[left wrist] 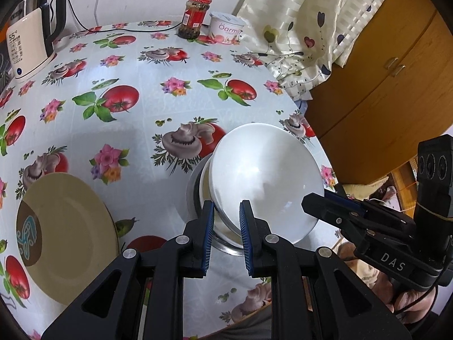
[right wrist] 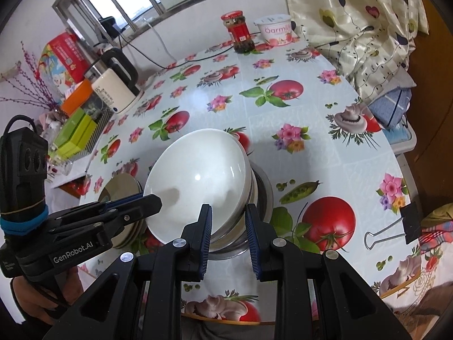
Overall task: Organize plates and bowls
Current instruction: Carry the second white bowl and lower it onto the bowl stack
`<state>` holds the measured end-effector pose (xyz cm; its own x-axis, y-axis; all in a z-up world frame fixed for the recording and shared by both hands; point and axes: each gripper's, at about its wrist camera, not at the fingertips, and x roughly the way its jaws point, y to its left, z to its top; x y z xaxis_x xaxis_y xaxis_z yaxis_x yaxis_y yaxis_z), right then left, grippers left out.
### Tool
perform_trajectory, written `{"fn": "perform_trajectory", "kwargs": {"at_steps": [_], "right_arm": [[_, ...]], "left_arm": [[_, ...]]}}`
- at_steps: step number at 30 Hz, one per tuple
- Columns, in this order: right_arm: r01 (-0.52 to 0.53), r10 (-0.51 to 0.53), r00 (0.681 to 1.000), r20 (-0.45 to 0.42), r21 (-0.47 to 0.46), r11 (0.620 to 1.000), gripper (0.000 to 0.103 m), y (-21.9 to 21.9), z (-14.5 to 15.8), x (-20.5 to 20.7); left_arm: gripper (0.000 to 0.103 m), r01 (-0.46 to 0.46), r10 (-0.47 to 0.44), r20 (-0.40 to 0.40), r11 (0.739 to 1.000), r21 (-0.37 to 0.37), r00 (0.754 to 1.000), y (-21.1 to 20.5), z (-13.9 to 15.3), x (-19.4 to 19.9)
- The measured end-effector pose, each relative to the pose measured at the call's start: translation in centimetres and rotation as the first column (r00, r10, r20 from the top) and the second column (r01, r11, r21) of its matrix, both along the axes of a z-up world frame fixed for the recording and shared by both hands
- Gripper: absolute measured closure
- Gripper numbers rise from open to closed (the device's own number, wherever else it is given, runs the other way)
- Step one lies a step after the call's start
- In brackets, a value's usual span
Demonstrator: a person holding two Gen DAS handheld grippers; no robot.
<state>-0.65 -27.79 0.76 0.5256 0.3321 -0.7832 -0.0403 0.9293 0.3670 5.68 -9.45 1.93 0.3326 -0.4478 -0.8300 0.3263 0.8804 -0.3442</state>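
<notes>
A white bowl (left wrist: 266, 175) (right wrist: 198, 181) hangs tilted, held by its rim from both sides. My left gripper (left wrist: 226, 208) is shut on its near rim; in the right wrist view the left gripper (right wrist: 154, 199) grips the bowl's left edge. My right gripper (right wrist: 228, 211) is shut on the rim too, and in the left wrist view the right gripper (left wrist: 311, 198) is at the bowl's right edge. Just under the bowl sits another white bowl (left wrist: 204, 184) inside a steel bowl (left wrist: 192, 189) (right wrist: 264, 192). A cream plate (left wrist: 70, 235) lies to the left, topping a stack of plates (right wrist: 121, 189).
The round table (left wrist: 158, 90) has a tomato-and-mushroom cloth. At the back stand a kettle (left wrist: 31, 36), a red-lidded jar (left wrist: 195, 17) and a yoghurt tub (left wrist: 226, 27). A binder clip (right wrist: 396, 226) lies at the right edge. A curtain (left wrist: 311, 28) and a wooden cabinet (left wrist: 382, 85) stand to the right.
</notes>
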Motion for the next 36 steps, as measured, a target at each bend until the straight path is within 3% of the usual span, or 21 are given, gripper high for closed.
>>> {"fn": "perform_trajectory", "kwargs": {"at_steps": [16, 36], "right_arm": [[-0.016, 0.015, 0.999, -0.039, -0.005, 1.000, 0.078, 0.2, -1.1, 0.7], [-0.010, 0.010, 1.000, 0.009, -0.016, 1.000, 0.074, -0.5, -0.2, 1.0]], "left_arm": [[0.084, -0.006, 0.006, -0.037, 1.000, 0.003, 0.999, 0.1, -1.2, 0.3], [0.084, -0.018, 0.019, 0.009, 0.999, -0.044, 1.000, 0.7, -0.7, 0.0]]}}
